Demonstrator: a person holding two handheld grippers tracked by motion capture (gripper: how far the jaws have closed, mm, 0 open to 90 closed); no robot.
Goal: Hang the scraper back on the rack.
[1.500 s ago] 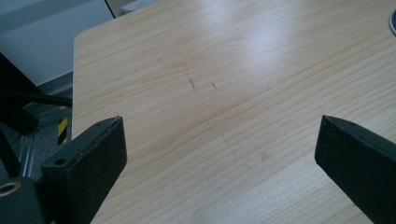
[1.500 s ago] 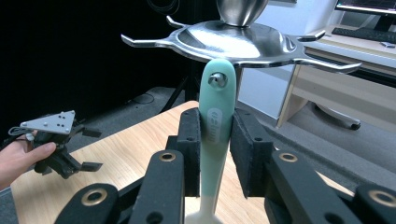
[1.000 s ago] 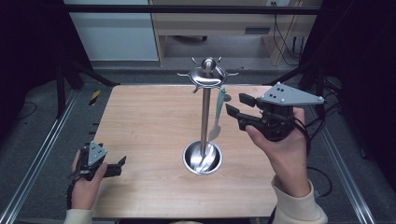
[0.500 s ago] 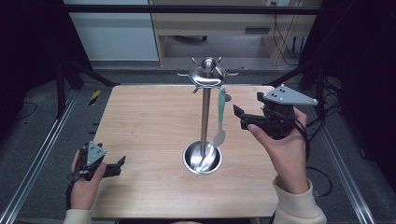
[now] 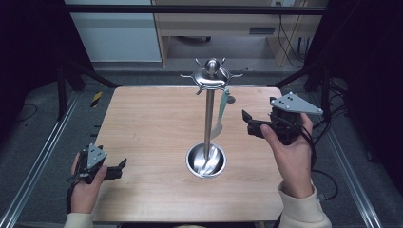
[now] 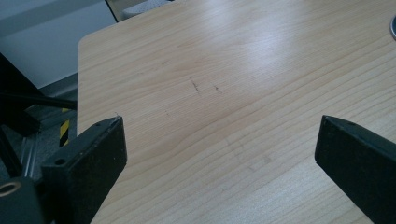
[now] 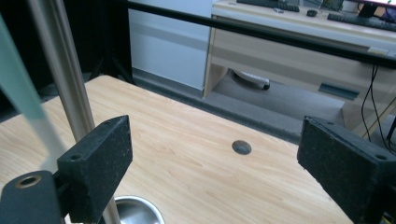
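A light wooden tabletop (image 5: pixel 152 128) sits in a dark room, with a pale desk behind it at the top of the frame and grey floor all around.

There are two tools, one in each hand. The right tool (image 5: pixel 248 124) is at the middle right of the high view, held up above the tabletop by the right hand (image 5: pixel 291 154). Its two black jaws stand wide apart with nothing between them. It has one grey three-cornered plate on top. In the right gripper view the right tool (image 7: pixel 212 158) points past the pole toward the far edge of the tabletop.

The left tool (image 5: pixel 119 167) is at the lower left of the high view, held low by the left hand (image 5: pixel 85 187) near the tabletop's edge. Its two jaws are wide apart too, and empty. In the left gripper view the left tool (image 6: pixel 219 154) looks over bare wood.

Just beside the right tool, in the middle of the frame, stands one shiny metal stand (image 5: pixel 208 114). It has one tall pole, one round bowl base (image 5: pixel 206 160) and a top with small hooks. One pale green spoon (image 5: pixel 220 111) hangs from a hook on the right side of the pole, between the pole and the right tool. It touches neither tool.

One small round hole (image 5: pixel 231 99) is in the tabletop behind the stand.
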